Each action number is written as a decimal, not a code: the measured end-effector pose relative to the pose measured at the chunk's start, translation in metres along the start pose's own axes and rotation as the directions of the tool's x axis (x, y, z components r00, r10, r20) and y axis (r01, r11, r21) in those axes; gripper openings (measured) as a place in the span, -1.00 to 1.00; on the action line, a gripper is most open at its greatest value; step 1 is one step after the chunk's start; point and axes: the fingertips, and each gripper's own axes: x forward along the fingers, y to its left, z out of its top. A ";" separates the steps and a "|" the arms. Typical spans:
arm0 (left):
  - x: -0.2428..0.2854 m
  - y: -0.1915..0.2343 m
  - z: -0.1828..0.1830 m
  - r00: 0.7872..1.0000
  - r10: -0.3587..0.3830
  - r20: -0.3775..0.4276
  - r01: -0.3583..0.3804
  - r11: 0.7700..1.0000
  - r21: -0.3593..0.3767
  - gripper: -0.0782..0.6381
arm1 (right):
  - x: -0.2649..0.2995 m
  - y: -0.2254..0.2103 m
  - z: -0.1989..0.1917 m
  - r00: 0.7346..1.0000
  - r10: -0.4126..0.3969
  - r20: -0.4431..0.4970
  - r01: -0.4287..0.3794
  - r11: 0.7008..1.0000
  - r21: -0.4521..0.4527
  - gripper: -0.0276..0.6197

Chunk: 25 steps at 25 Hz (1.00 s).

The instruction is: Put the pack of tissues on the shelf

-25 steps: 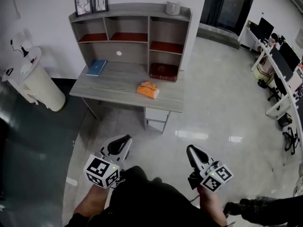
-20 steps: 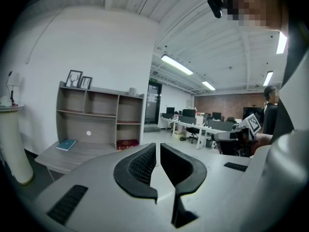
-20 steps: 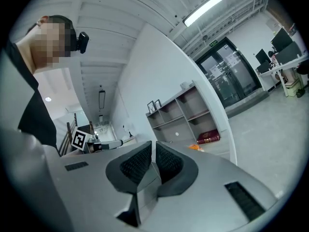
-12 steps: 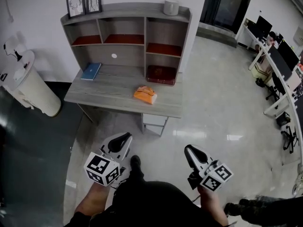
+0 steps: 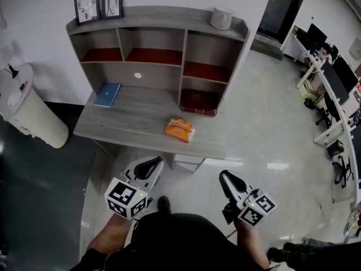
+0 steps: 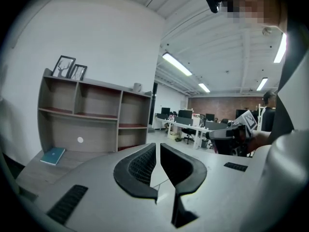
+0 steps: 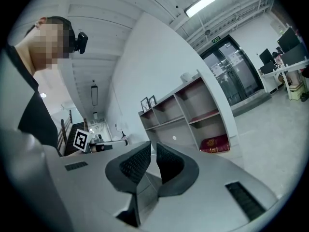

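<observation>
The orange pack of tissues (image 5: 180,130) lies on the grey desk (image 5: 130,126), right of its middle, in front of the shelf unit (image 5: 158,21) with open compartments. My left gripper (image 5: 150,165) and my right gripper (image 5: 227,179) hang low, short of the desk's front edge and well apart from the pack. In the left gripper view the left gripper (image 6: 158,147) has its jaws nearly together with nothing between them. The right gripper (image 7: 154,147) is shut and empty too. Neither gripper view shows the pack; both show the shelf (image 6: 87,115) (image 7: 188,112).
A blue book (image 5: 106,94) lies on the desk's left. A red box (image 5: 198,101) fills the lower right compartment. Two picture frames (image 5: 98,5) and a white cup (image 5: 221,17) stand on top. A white bin (image 5: 31,114) is left; office desks (image 5: 333,78) right.
The desk and shelf have come nearer and sit larger in the head view. Both grippers stay low and shut, the left one slightly further forward.
</observation>
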 end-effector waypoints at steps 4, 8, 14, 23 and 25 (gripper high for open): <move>0.004 0.034 0.004 1.000 -0.024 -0.015 0.024 0.999 0.026 -0.67 | 0.042 -0.001 0.005 1.000 -0.011 0.019 0.011 1.000 0.014 -0.85; 0.009 0.058 0.006 0.998 -0.056 -0.035 0.058 0.998 0.039 -0.67 | 0.078 -0.001 0.004 1.000 -0.017 0.009 0.016 1.000 0.019 -0.85; 0.031 0.085 0.002 0.996 -0.077 -0.046 0.079 0.996 0.032 -0.67 | 0.113 -0.010 0.002 1.000 -0.015 -0.026 0.016 1.000 0.027 -0.85; 0.089 0.115 0.005 0.996 -0.065 -0.061 0.066 0.998 0.009 -0.67 | 0.148 -0.068 0.016 0.999 -0.008 -0.037 0.010 0.998 0.054 -0.85; 0.106 0.125 0.009 0.997 -0.049 -0.054 0.049 0.999 0.002 -0.67 | 0.158 -0.085 0.023 0.999 0.008 -0.037 -0.006 0.998 0.059 -0.85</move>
